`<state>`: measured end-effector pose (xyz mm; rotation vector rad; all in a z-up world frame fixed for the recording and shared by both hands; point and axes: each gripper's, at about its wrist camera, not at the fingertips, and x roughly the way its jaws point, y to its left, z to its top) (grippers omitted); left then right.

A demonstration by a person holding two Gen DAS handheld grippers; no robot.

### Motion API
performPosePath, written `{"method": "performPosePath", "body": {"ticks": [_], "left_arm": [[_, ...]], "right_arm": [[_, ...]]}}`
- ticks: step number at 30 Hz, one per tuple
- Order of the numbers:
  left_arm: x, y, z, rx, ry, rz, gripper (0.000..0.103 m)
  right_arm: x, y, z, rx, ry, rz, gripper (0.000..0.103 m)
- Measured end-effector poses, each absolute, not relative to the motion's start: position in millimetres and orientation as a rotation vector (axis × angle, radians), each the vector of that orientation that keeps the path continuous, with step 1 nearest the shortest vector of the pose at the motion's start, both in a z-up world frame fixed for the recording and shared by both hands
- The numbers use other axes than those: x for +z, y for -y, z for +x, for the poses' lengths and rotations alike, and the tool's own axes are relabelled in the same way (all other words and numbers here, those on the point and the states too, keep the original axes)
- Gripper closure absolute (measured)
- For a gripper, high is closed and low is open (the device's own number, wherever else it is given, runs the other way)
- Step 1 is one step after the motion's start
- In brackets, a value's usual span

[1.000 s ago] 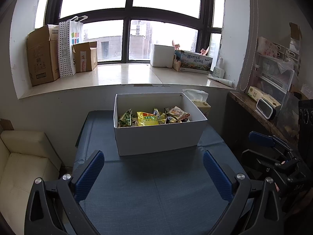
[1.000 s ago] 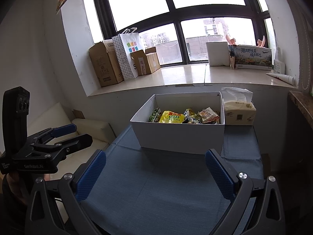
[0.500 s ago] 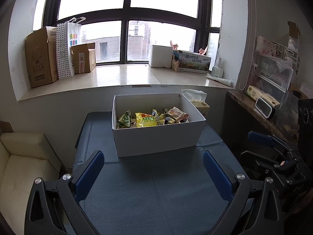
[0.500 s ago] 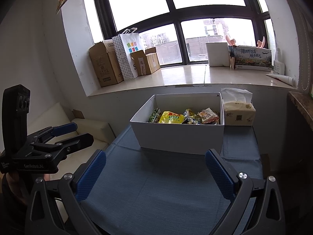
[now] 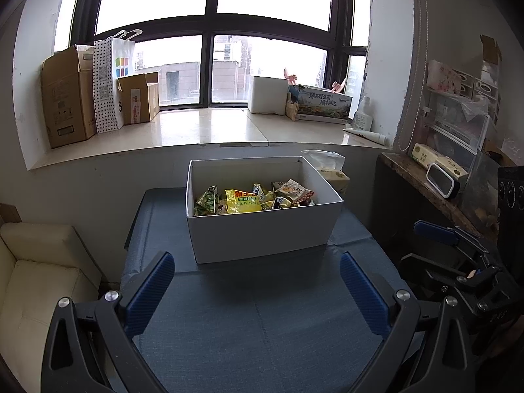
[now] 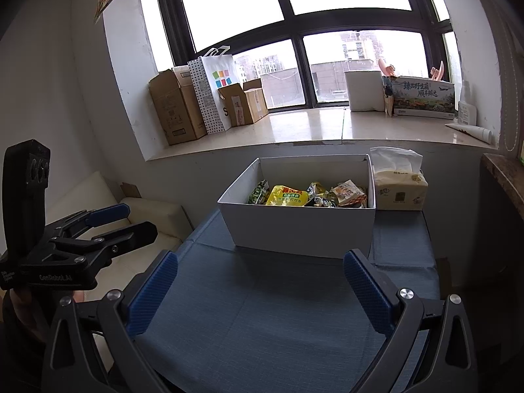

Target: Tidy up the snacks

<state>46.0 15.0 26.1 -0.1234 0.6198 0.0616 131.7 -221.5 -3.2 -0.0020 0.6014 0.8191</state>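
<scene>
A white open-topped box (image 5: 262, 229) sits upright on the blue-covered counter (image 5: 262, 321). Inside lies a jumble of snack packets (image 5: 255, 198): a yellow pouch (image 6: 287, 196), green and orange wrappers beside it.

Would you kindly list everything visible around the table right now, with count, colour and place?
White box: 1, white, on the blue table, open top.
Snack packets: several, yellow, green and orange, inside the white box.
Tissue pack: 1, beige with white tissue, behind the box's right corner.
Table: 1, blue cloth cover, below both grippers.
Cardboard boxes: 2, brown, left end of the windowsill.
Paper bag: 1, white with dots, between the cardboard boxes.
Foam box: 1, white, right part of the sill.
Printed carton: 1, blue-green, beside the foam box.
Sofa: 1, cream, left of the table.
Left gripper: 1, black with blue pads, open, empty.
Right gripper: 1, same colours, open, empty.
</scene>
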Motion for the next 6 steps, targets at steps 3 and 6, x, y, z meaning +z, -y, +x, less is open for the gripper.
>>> {"method": "performPosePath", "body": {"ticks": [3, 6], "left_arm": [[26.5, -14.3, 45.3, 0.066, -0.612, -0.117, 0.000], [27.8, -14.1, 43.9, 0.081, -0.603, -0.109, 0.000]], "right_arm": [[-3.4, 221.5, 131.7, 0.820, -0.601, -0.002, 0.000], [-3.4, 221.6, 131.3, 0.821, -0.600, -0.005, 0.000]]}}
